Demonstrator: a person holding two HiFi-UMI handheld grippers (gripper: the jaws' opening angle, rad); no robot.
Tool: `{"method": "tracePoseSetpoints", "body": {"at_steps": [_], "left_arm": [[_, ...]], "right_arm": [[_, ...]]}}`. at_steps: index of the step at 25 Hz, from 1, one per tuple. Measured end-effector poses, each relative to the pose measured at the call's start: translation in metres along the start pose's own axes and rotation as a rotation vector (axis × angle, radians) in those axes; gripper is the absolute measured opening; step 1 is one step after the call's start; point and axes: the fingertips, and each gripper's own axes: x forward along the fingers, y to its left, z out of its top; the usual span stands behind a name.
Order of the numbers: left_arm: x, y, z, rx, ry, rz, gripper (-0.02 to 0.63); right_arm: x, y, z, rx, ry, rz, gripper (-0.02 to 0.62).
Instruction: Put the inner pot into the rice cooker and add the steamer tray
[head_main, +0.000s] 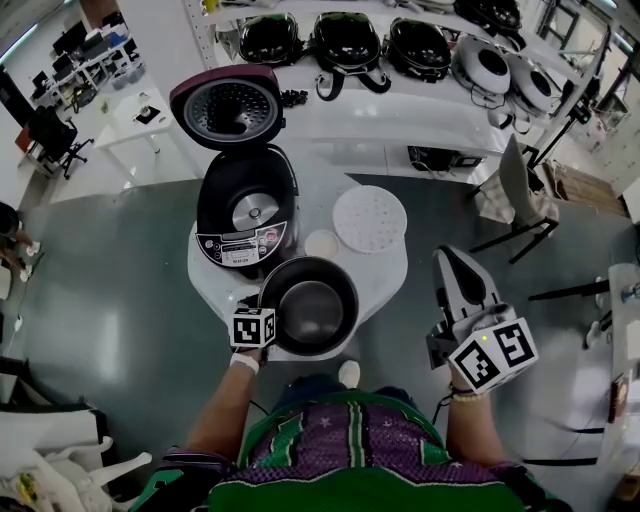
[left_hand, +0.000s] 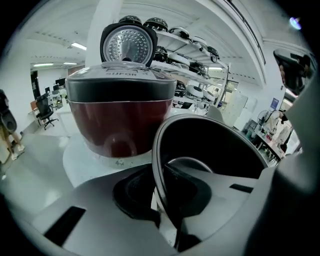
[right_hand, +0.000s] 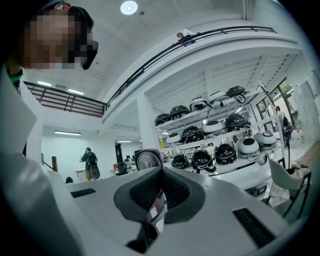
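Observation:
The dark inner pot (head_main: 312, 305) stands on the round white table (head_main: 385, 280), near its front edge. My left gripper (head_main: 270, 313) is at the pot's left rim. In the left gripper view the pot's rim (left_hand: 159, 165) runs between the pads, and the left gripper (left_hand: 162, 202) is shut on it. The maroon rice cooker (head_main: 245, 208) (left_hand: 120, 117) stands just behind the pot, its lid (head_main: 228, 105) up and its cavity bare. The white perforated steamer tray (head_main: 369, 218) lies flat to the cooker's right. My right gripper (head_main: 452, 258) (right_hand: 160, 197) hangs shut and holds nothing, off the table's right side.
A small white disc (head_main: 322, 243) lies between the cooker and the steamer tray. Shelves with several other rice cookers (head_main: 400, 45) run along the back. A chair (head_main: 515, 190) stands at the right. A person (right_hand: 89, 162) stands far off in the right gripper view.

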Motion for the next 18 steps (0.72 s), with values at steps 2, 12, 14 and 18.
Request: {"method": "tracePoseSetpoints", "body": {"at_steps": [2, 12, 14, 18], "left_arm": [[0.001, 0.004, 0.001, 0.002, 0.021, 0.032, 0.035], [-0.009, -0.010, 0.005, 0.041, 0.043, 0.022, 0.023], [-0.013, -0.016, 0.009, 0.059, 0.039, 0.008, 0.023], [-0.022, -0.027, 0.018, 0.045, 0.014, -0.026, 0.023]], "right_arm": [[-0.001, 0.001, -0.001, 0.004, -0.001, 0.000, 0.005], [-0.014, 0.006, 0.004, 0.012, -0.015, -0.016, 0.005], [-0.016, 0.005, 0.006, 0.016, -0.019, -0.019, 0.005], [-0.016, 0.004, 0.007, 0.018, -0.027, -0.016, 0.005]]}}
